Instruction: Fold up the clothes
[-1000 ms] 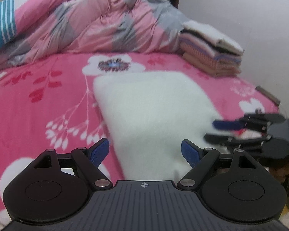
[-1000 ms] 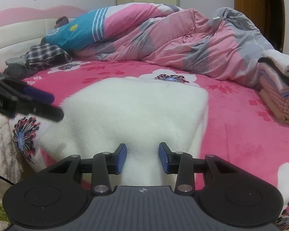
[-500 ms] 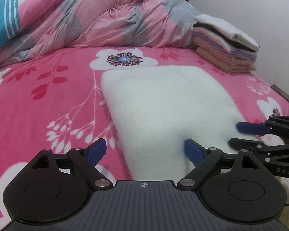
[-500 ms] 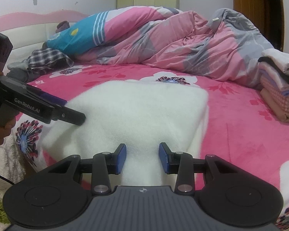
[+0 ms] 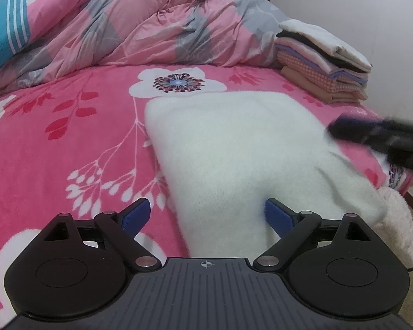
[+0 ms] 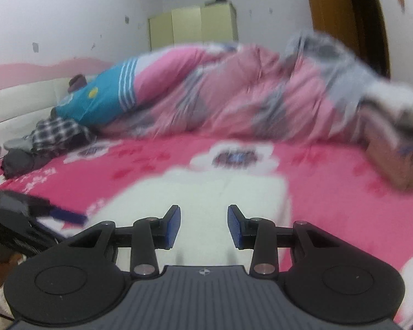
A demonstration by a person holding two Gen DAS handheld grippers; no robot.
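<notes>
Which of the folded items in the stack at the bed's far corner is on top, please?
The white folded cloth tops the stack; a black layer sits directly beneath it, then pale lilac and orange-checked pieces, with plain tan at the bottom.

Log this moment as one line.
stage: pre-grasp | left gripper: open, jaws just widening, astride white garment edge | right gripper: open, above garment, view blurred | folded stack: far corner

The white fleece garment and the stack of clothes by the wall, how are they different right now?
The white fleece garment lies alone, spread wide across the middle of the pink bedsheet, its near end hanging over the bed's edge; the stack of clothes is several compact folded pieces piled in the far corner. The garment is one fluffy white piece; the stack mixes white, dark, checked and tan layers. Both rest on the bed, untouched by either gripper.
</notes>
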